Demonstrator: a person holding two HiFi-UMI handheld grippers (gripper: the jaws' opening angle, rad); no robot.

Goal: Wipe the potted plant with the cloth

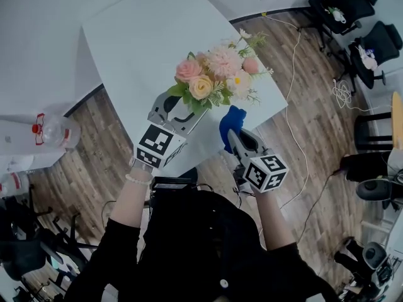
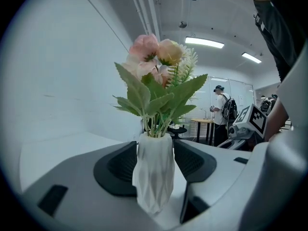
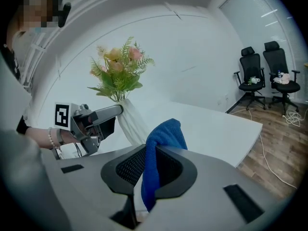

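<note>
Potted plant (image 2: 154,172) between left gripper (image 1: 179,114) fingers, cloth (image 3: 161,143) pinched in right gripper (image 1: 236,140)

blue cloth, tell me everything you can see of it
The blue terry-looking cloth is soft and bunched, pinched upright between the jaws of the right tongs. Its folded top rises above them. It is held near the edge of the white table, beside the white faceted vase; whether it touches the vase cannot be told.

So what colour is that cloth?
Bright blue; the cloth shows best in the right gripper view.
</note>
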